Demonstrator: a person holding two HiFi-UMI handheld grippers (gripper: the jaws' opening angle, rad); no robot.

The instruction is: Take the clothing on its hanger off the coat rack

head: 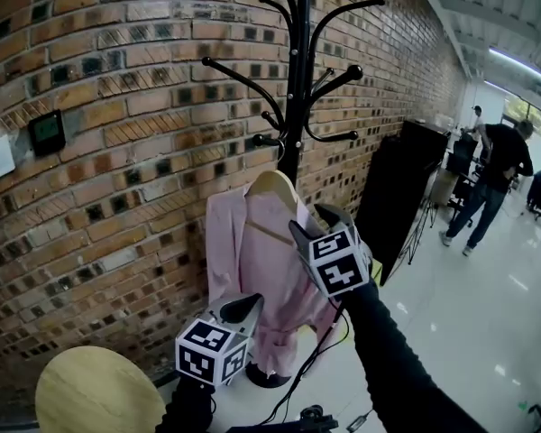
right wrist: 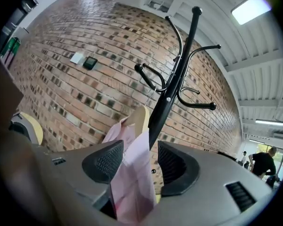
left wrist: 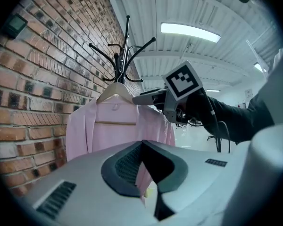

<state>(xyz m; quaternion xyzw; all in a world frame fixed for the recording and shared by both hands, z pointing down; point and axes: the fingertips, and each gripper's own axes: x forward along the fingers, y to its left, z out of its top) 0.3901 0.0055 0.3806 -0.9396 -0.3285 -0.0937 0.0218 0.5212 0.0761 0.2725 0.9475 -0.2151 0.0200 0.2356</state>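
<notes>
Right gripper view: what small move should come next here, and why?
Probably close the right gripper on the pink garment just below the wooden hanger. Its jaws stand apart with the cloth hanging between them, unpinched, and the hanger hangs on the coat rack, so a grip seems needed before lifting it off.

Cloth garment (head: 270,278), wooden hanger (head: 272,186), glossy metal rack (head: 298,79).
</notes>
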